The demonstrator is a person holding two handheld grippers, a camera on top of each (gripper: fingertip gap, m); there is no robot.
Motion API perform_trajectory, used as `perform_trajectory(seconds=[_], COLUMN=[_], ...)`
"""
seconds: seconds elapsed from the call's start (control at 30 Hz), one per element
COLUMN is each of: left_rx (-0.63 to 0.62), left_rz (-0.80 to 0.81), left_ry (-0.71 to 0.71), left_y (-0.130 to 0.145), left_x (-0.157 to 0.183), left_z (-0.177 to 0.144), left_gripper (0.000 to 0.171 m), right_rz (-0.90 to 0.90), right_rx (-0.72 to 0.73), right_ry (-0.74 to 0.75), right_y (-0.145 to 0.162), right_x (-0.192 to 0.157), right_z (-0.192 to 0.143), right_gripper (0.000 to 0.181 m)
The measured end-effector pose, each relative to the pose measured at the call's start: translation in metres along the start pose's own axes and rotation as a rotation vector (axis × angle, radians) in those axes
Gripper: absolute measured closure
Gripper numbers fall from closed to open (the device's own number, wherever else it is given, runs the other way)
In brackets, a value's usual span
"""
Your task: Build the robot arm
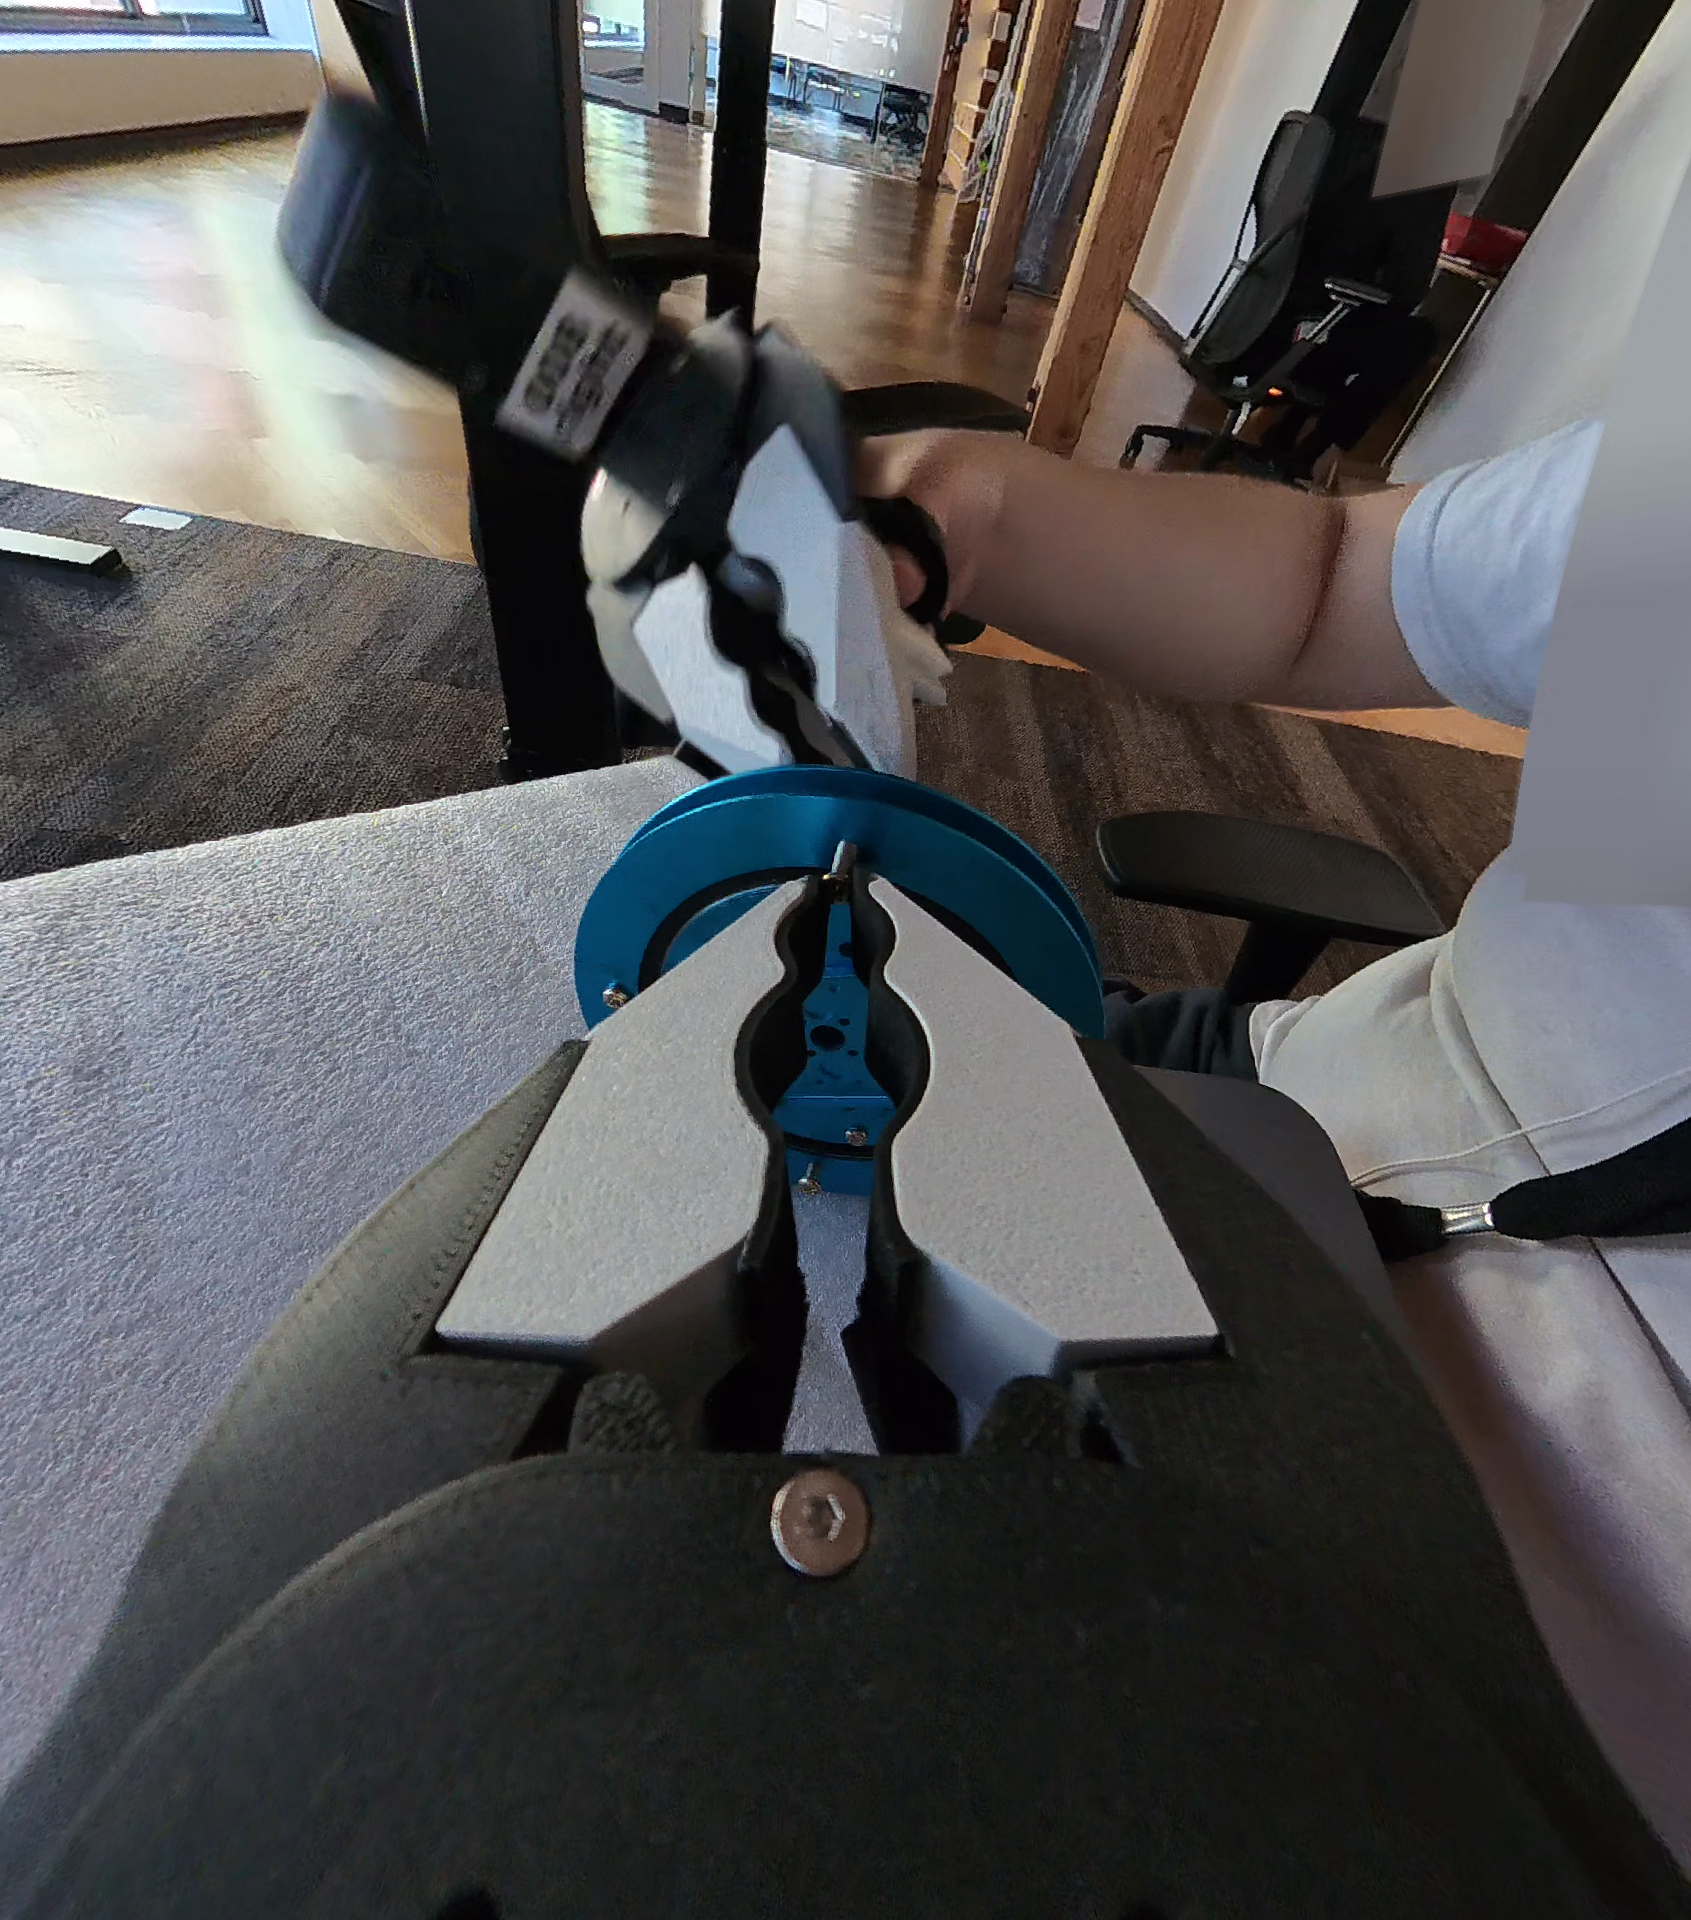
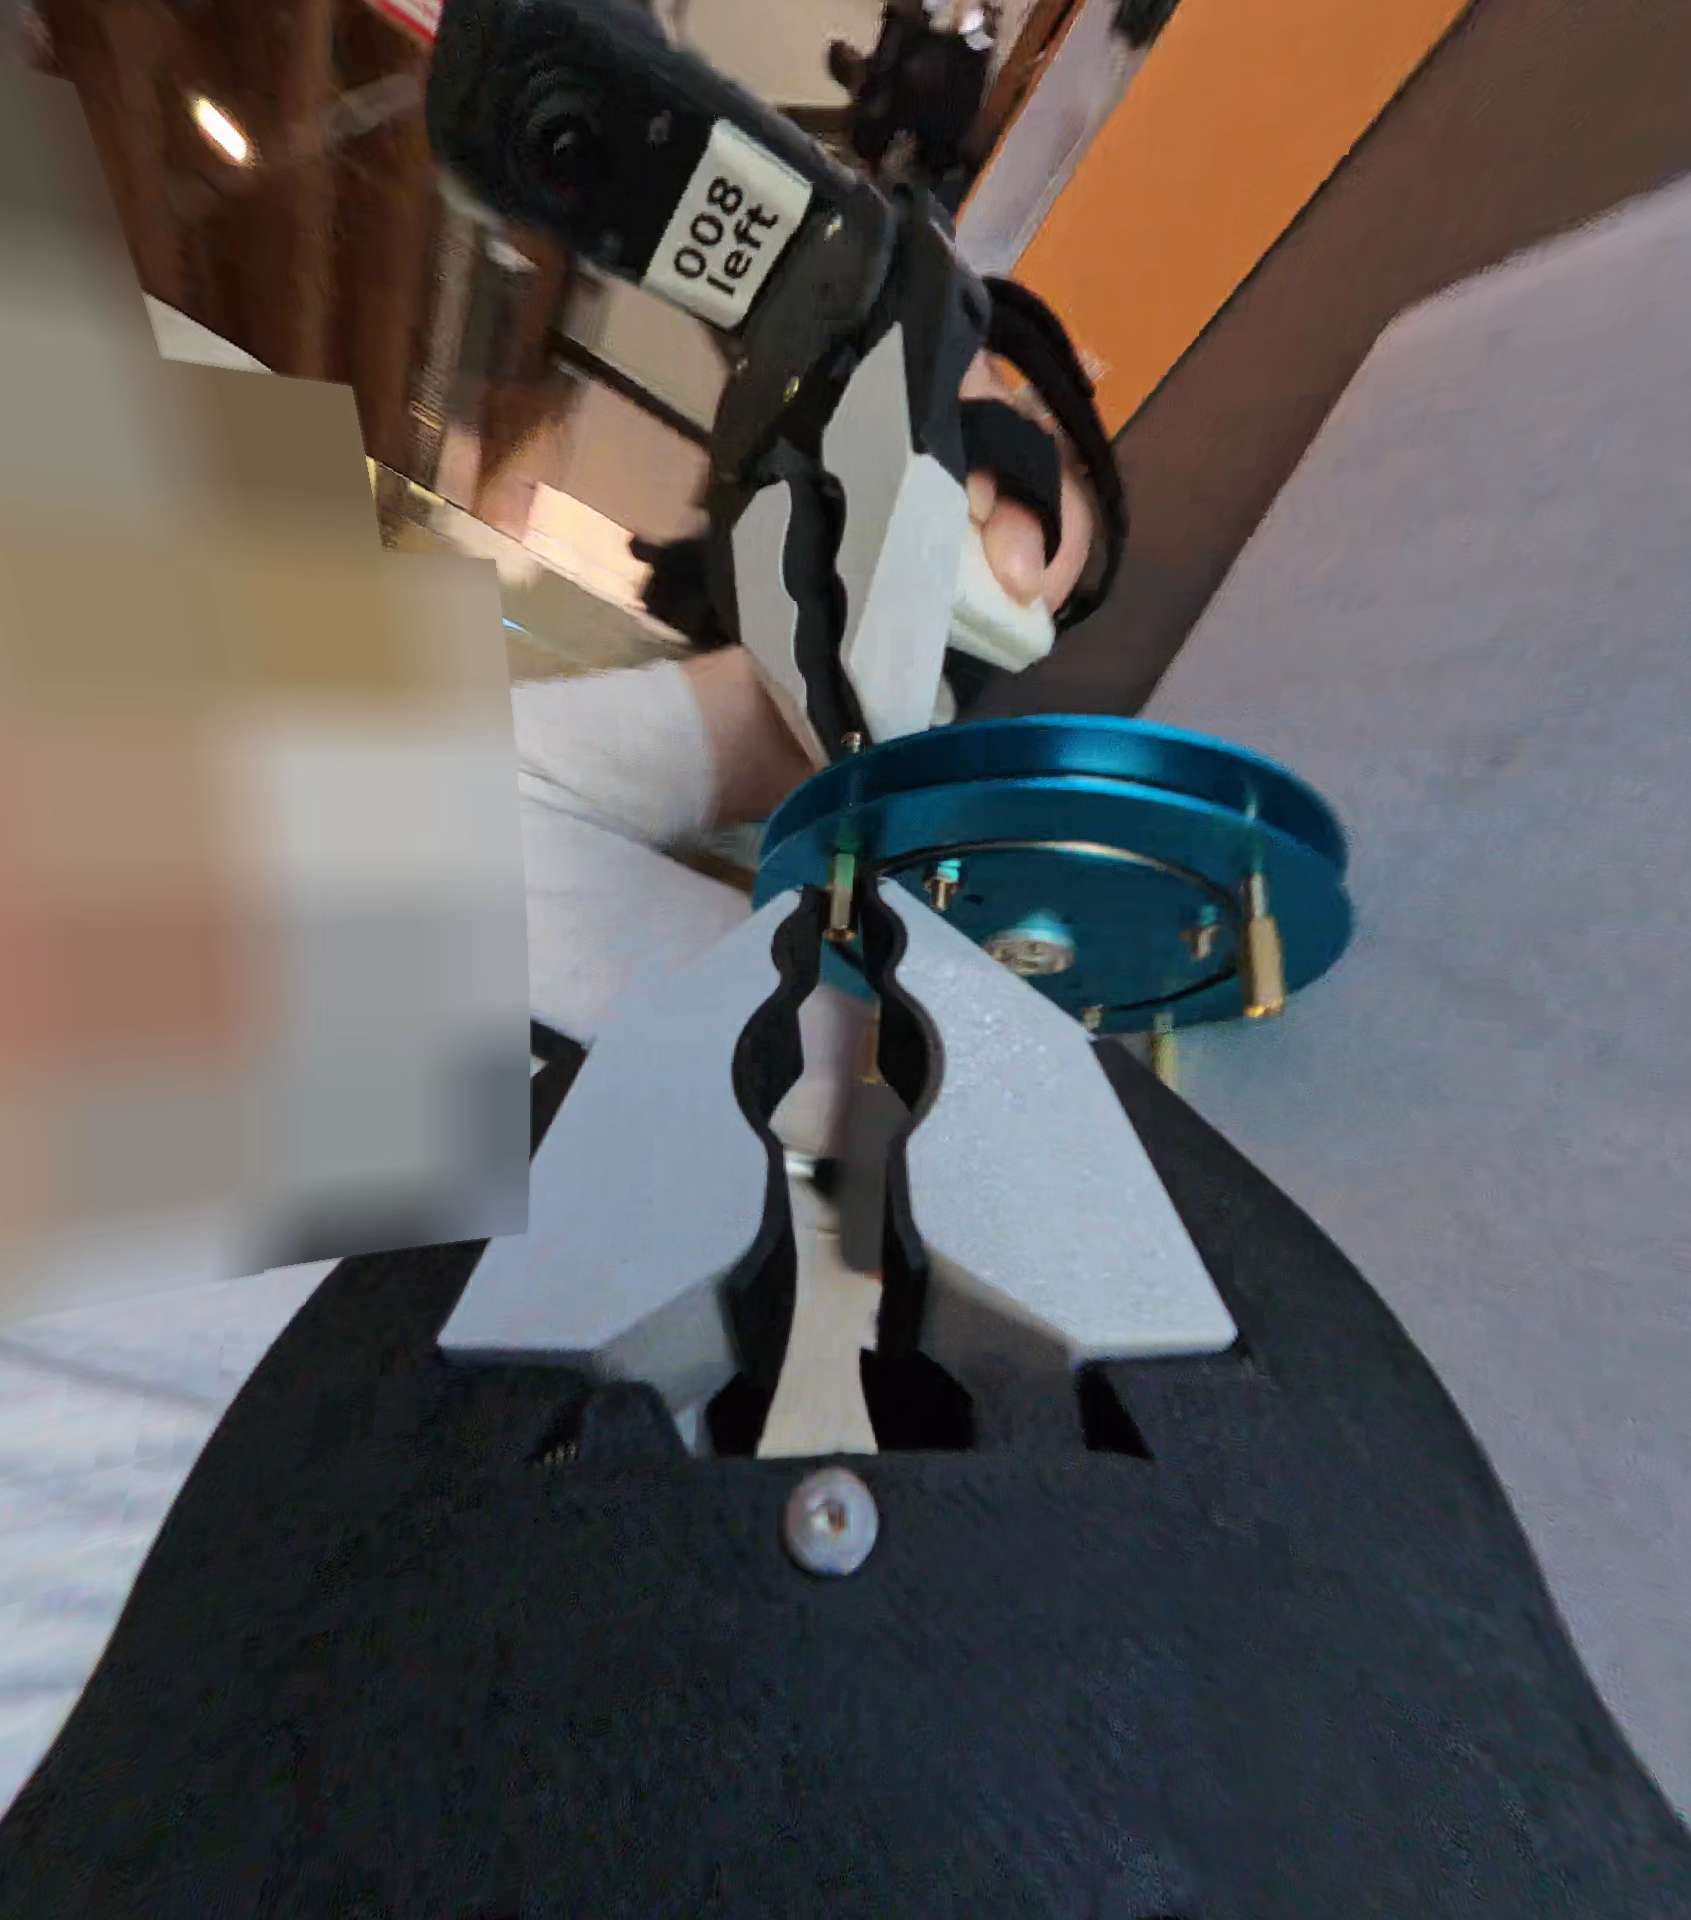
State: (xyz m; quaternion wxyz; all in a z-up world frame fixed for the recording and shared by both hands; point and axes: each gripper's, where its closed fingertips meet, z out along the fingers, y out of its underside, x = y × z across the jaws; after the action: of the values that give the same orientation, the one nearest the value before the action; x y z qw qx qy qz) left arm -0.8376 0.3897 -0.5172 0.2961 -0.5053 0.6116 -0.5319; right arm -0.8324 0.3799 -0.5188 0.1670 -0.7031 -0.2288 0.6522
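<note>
**Blue metal wheel pinched from two sides above a grey cushion**

Blue anodised wheel [image 1: 836,914], a two-disc metal assembly joined by brass standoffs [image 2: 1265,956] and small screws, sits between the two tools, held up just over a grey upholstered seat [image 1: 249,1039]. In the left wrist view it stands on edge with its hub block facing the camera; in the right wrist view its underside shows, with standoffs spaced around the inner plate.

By its look it is rigid and fairly weighty for its size, with slick anodised faces, so a flat-face pinch would likely slip. The posts and screws seem the surer places to take hold, and the thin rim groove is another.

Left tongs [image 1: 836,883] are closed almost together, their tips pinched on a small screw at the wheel's upper rim. Right tongs [image 2: 846,914] are likewise nearly together, tips clamped on a brass standoff at the near left edge of the wheel. Each tool also appears in the other's view, coming down onto the far rim.

Farther out, a person's forearm [image 1: 1163,582] in a white sleeve reaches in from the right. A black office chair [image 1: 1277,343] stands far right on the wood floor [image 1: 93,312], and a dark carpet [image 1: 197,665] lies beyond the cushion.
</note>
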Motion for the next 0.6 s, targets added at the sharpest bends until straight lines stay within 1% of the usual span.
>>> perform_trajectory(seconds=[0.03,0.07,0.1,0.17,0.23,0.27,0.3,0.33,0.4,0.47,0.53,0.6], left_rx=[-0.001,-0.001,-0.001,0.001,0.006,0.007,0.008,0.007,0.007,0.008,0.010,0.002], left_rz=[-0.001,-0.003,-0.003,-0.008,-0.020,-0.027,-0.030,-0.030,-0.028,-0.038,-0.037,-0.012], left_ry=[0.000,0.001,0.000,0.000,0.003,0.005,0.005,0.003,-0.014,-0.018,-0.018,-0.013], left_y=[0.000,0.000,0.000,0.000,0.000,0.000,0.000,0.000,-0.001,-0.001,-0.001,0.000], left_x=[0.000,0.000,0.000,0.000,0.000,0.000,0.000,0.000,-0.002,-0.004,-0.004,-0.002], left_z=[0.000,0.000,0.000,0.000,0.001,0.001,0.001,0.002,0.002,0.001,0.000,-0.001], left_gripper=[0.168,0.168,0.168,0.168,0.168,0.168,0.168,0.168,0.168,0.168,0.168,0.168], right_rz=[-0.164,-0.328,-0.482,-0.737,-0.896,-0.947,-0.991,-1.029,-1.053,-1.036,-0.985,-0.830], right_rx=[0.003,0.021,0.046,0.054,-0.014,-0.062,-0.092,-0.100,-0.137,-0.152,-0.156,-0.146], right_ry=[0.113,0.237,0.346,0.531,0.732,0.811,0.855,0.887,0.950,0.956,0.925,0.814], right_y=[-0.001,-0.005,-0.009,-0.011,-0.010,-0.008,-0.007,-0.008,-0.010,-0.012,-0.011,-0.008], right_x=[0.002,0.003,0.000,-0.009,-0.004,0.001,0.002,0.003,0.009,0.011,0.011,0.008], right_z=[-0.001,-0.004,-0.006,-0.008,-0.011,-0.011,-0.009,-0.007,-0.008,-0.008,-0.006,-0.004], right_gripper=[0.171,0.159,0.155,0.160,0.163,0.163,0.166,0.174,0.176,0.176,0.177,0.177])
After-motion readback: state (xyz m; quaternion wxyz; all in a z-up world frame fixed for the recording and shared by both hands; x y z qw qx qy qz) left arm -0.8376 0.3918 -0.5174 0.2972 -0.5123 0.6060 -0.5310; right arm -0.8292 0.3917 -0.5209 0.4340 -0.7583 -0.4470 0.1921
